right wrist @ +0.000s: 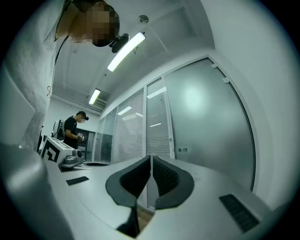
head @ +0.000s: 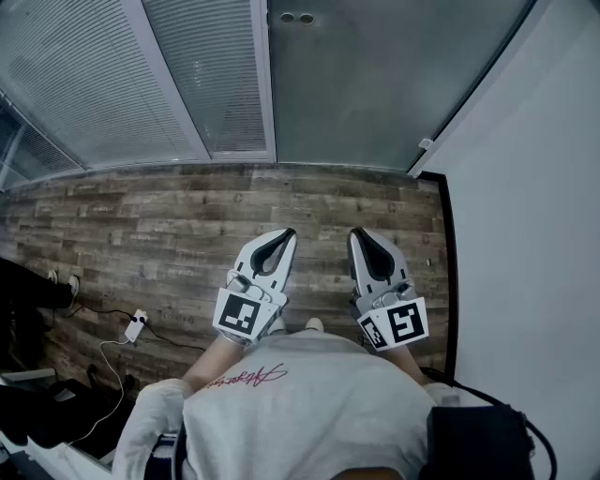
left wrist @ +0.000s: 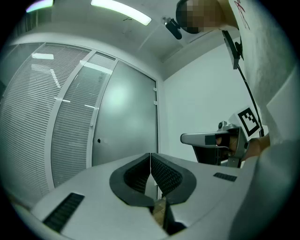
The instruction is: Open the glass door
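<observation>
Here, the person stands on a wood-plank floor (head: 187, 216) and holds both tools level, side by side, pointing at the frosted glass door (head: 375, 84) on the far side. The door looks closed, its bottom edge in line with the panel to its left, and two small round holes (head: 296, 17) sit near its left edge. The left gripper (head: 286, 232) has its jaws pressed together with nothing between them; only floor and door show past the tips. The right gripper (head: 359, 232), just beside it, also has its jaws pressed together and holds nothing. Both tools stop well short of the door and touch nothing. To the left of the door run glass panels covered by blinds (head: 84, 75), and a plain white wall (head: 534, 187) closes the right side, meeting the door at the far right corner. On the floor at the near left lies a white power strip (head: 136, 326) with a cable (head: 103, 375) trailing from it. In the right gripper view a second person (right wrist: 72, 131) stands far off to the left, under a long ceiling light (right wrist: 125, 50).
</observation>
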`<state>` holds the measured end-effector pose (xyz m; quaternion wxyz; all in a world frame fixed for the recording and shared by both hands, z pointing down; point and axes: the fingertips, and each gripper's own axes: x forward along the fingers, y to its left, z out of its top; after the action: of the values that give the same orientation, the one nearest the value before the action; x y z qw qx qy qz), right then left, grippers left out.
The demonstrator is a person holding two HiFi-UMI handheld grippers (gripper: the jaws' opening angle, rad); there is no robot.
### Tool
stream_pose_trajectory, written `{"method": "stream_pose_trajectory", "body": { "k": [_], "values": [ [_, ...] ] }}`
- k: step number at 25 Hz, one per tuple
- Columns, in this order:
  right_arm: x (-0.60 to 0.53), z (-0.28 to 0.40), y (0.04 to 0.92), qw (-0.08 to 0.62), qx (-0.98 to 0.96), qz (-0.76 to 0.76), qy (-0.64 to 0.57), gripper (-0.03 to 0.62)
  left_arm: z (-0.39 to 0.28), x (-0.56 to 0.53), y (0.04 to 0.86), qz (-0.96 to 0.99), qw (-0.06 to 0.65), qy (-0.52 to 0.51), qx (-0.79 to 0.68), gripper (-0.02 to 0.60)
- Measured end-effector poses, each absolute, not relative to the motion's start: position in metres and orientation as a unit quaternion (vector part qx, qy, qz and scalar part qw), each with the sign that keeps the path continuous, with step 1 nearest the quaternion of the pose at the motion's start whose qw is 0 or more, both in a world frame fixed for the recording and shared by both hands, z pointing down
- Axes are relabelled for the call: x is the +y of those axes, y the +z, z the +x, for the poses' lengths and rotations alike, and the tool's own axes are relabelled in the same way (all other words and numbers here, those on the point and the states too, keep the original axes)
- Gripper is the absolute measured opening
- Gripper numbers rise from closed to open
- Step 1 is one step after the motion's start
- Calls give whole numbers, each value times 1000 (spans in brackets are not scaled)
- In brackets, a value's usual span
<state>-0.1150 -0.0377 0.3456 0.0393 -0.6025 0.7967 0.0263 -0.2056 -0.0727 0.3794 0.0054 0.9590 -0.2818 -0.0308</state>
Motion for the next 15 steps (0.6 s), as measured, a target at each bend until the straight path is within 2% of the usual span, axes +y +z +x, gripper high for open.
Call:
{"method": "stream_pose_trajectory", "body": {
  "k": [15],
  "values": [
    [-34,-104,342,55,799,-599,28,31,-196,-68,376,958,3,-37,-285,18]
  ]
}}
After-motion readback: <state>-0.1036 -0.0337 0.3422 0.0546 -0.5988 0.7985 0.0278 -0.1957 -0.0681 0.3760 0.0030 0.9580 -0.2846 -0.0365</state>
